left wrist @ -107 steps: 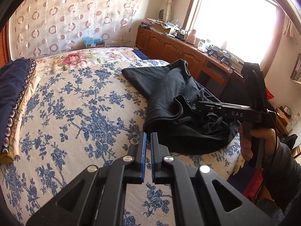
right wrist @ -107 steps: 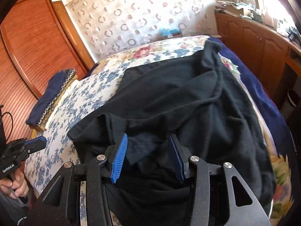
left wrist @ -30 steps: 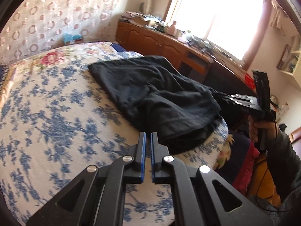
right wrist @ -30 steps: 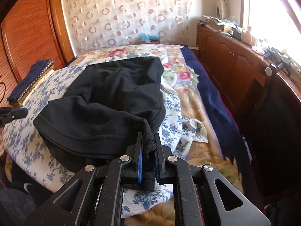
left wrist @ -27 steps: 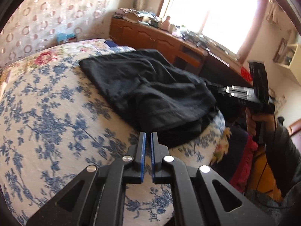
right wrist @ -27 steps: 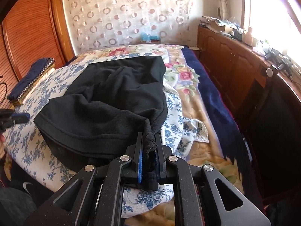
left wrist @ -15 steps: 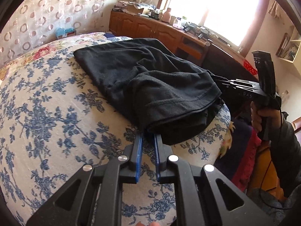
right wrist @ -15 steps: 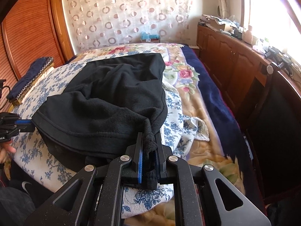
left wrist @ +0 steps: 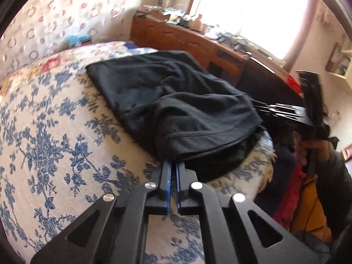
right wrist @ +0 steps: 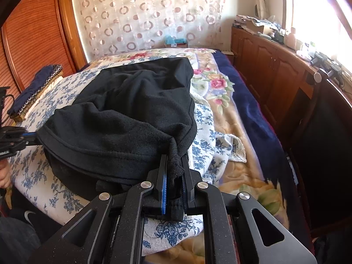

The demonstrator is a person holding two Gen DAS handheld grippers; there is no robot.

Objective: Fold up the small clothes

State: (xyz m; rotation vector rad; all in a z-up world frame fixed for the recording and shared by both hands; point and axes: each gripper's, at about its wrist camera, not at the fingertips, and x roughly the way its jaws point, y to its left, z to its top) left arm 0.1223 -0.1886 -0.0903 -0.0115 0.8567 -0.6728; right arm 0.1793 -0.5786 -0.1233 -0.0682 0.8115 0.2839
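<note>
A black garment [left wrist: 187, 110] lies crumpled on the blue-flowered bedspread [left wrist: 55, 132], with its hem at the bed's near edge. My left gripper [left wrist: 172, 165] has its tips at the left corner of that hem. The jaws are closing, and the cloth's edge covers the tips and sits between them. The right wrist view shows the left gripper [right wrist: 30, 135] meeting the hem of the garment [right wrist: 132, 114] from the left. My right gripper [right wrist: 173, 160] is shut on the hem's other corner, cloth bunched between its blue pads. Blurred, the right gripper [left wrist: 275, 110] shows at the garment's right end.
A folded dark blue stack [right wrist: 35, 88] lies at the bed's far left. Wooden cabinets [right wrist: 275, 66] with clutter on top run along the right under the window. A dark chair back [right wrist: 325, 136] stands by the bed. The person's hand [left wrist: 316, 147] holds the right gripper.
My left gripper came forward to the garment's near hem, opened a little, then closed at the hem's corner. The right gripper has kept its hold and stayed in place.
</note>
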